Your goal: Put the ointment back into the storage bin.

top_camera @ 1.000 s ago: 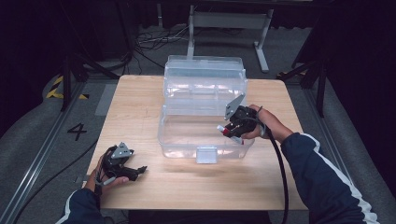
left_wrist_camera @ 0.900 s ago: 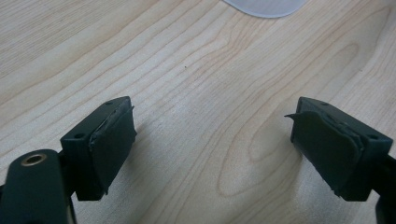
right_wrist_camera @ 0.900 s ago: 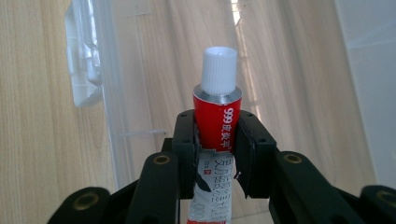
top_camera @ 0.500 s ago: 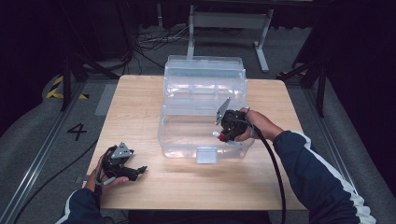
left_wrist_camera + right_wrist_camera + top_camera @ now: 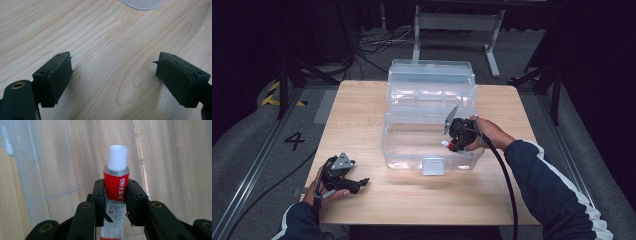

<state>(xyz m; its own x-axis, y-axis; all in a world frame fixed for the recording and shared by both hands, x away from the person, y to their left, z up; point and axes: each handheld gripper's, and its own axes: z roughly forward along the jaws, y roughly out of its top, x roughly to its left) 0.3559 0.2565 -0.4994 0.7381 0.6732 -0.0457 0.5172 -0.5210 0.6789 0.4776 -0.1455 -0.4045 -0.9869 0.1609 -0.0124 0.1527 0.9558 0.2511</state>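
- The tube (image 5: pixel 115 185) is red and silver, with a white cap (image 5: pixel 117 158) on its top end.
- The fingers (image 5: pixel 99 195) of the right gripper (image 5: pixel 115 195) pinch the tube from both sides, just under the cap. One finger sits on each side of the red part.
- The cap pokes out past the fingertips. The silver end runs back between the fingers, toward the hand.
- In the high view, the right gripper (image 5: pixel 451 145) is inside the clear box (image 5: pixel 404 150), near its right wall. A bit of the red tube (image 5: pixel 453 147) peeks out under it.
- The clear box stands in the middle of the worktop (image 5: pixel 362 115). Its lid (image 5: pixel 430 80) is flipped open at the back.
- I think the step in hand is putting the tube into the box. The tube looks low in the box, but I cannot tell if it touches the bottom.
- Next, the right gripper should go down a little more if needed. Then its fingers should spread apart to let the tube go, and the hand should lift straight up so it does not bump the box wall.
- The left gripper (image 5: pixel 354 183) rests far off, near the front left corner of the worktop. Its fingers (image 5: pixel 60 75) are spread wide, with just bare wood between them.
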